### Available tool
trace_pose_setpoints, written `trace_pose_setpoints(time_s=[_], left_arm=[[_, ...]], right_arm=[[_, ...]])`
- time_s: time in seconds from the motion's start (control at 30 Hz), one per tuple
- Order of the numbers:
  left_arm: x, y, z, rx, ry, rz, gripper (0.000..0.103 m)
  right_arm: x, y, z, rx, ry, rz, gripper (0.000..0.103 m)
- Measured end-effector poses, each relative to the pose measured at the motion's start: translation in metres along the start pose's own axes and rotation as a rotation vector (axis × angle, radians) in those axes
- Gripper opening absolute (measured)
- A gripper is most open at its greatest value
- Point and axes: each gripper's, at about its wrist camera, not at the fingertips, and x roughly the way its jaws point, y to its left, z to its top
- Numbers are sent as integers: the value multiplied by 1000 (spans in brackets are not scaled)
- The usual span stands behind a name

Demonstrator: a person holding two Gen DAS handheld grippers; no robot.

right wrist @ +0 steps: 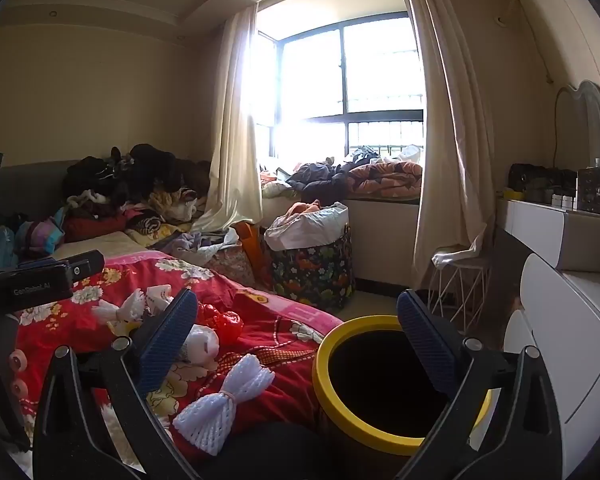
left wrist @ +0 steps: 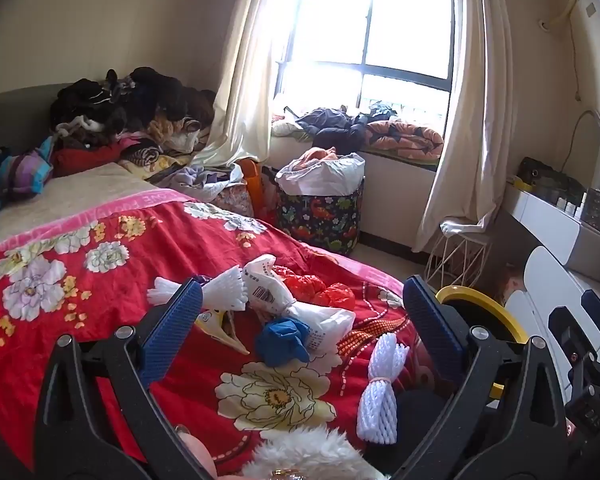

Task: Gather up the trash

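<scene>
Two foam nets – one yellow-rimmed bin – grippers gaping

A: Daylight's all from the window, blown out white, glare bleeding onto the curtains.
B: Yep. Room's fairly bright otherwise; bed evenly lit, soft shadows only.
A: Fisheye bends walls, dark vignette in corners esp. right wrist view. Bottom-edge stuff blurry, rest sharp enough.
</scene>
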Motion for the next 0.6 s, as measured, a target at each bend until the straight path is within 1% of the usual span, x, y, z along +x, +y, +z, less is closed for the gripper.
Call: trace_pose_setpoints(time_s=[0.2,0.27,0.6], left_arm=[[3,-2,1,0,9,2,92],[0,0,0,-3,-5,-2,92],[0,0,0,-3,-6,-3,92]], right_arm=[[-1,0,1,-1,-1,-3,97],[-1,0,1,-2,2,-4,97],[-2,3,3,-2,10,-4,97]])
